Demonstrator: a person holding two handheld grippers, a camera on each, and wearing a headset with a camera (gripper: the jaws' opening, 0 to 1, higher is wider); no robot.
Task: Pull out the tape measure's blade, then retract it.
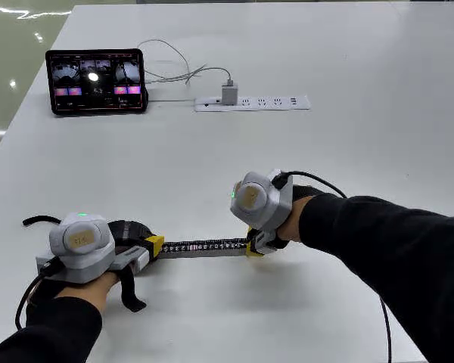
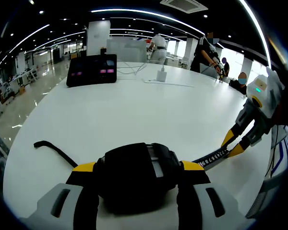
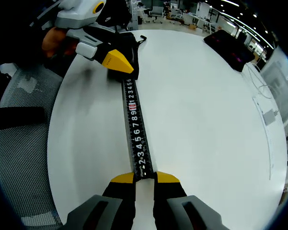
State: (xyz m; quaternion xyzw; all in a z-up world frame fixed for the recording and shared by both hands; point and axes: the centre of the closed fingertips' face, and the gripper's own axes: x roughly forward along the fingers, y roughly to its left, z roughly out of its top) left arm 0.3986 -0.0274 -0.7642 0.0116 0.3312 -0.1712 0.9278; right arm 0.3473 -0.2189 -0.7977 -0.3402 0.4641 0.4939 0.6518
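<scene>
Tape measure case (image 1: 129, 229) near-left on table (image 1: 303, 166), left gripper (image 1: 150, 246) clamped round it; blade (image 1: 204, 246) runs straight right out of the case, long axis left-right, tip pinched in right gripper (image 1: 255, 246); retracting likely means feeding left along that line

Strip lights (image 2: 125, 9) hang above a white table (image 2: 134, 110).

- tape measure case (image 2: 137, 177) partly hidden by fingers (image 2: 84, 167) of left gripper (image 2: 138, 166)
- blade (image 3: 133, 124) tip hidden between right gripper (image 3: 145, 178) fingers
- tablet (image 1: 97, 80) screen too small to read
</scene>
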